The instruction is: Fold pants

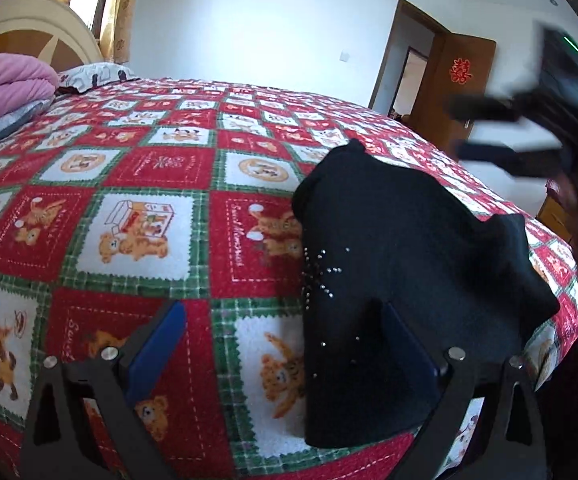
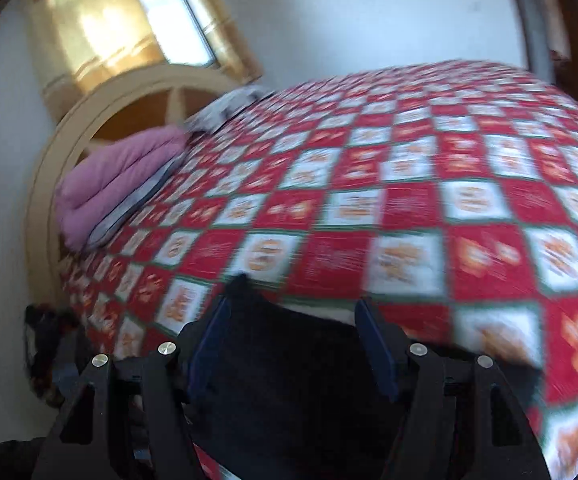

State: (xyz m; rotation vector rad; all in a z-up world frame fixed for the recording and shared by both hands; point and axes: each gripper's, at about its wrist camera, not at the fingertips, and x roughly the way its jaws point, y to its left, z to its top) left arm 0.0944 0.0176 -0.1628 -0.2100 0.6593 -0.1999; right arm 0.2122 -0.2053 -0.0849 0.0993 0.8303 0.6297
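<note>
The black pants lie bunched on the red checked bedspread, with small silver studs near their left edge. My left gripper is open just above the bed; its right finger is over the pants and its left finger is over bare bedspread. My right gripper shows blurred in the upper right of the left wrist view, raised above the pants. In the right wrist view the right gripper is open and empty, with the pants below between its fingers. That view is motion-blurred.
A folded pink quilt and a patterned pillow lie at the head of the bed by the curved headboard. A brown door stands open beyond the far side. The bed's edge runs close on the right.
</note>
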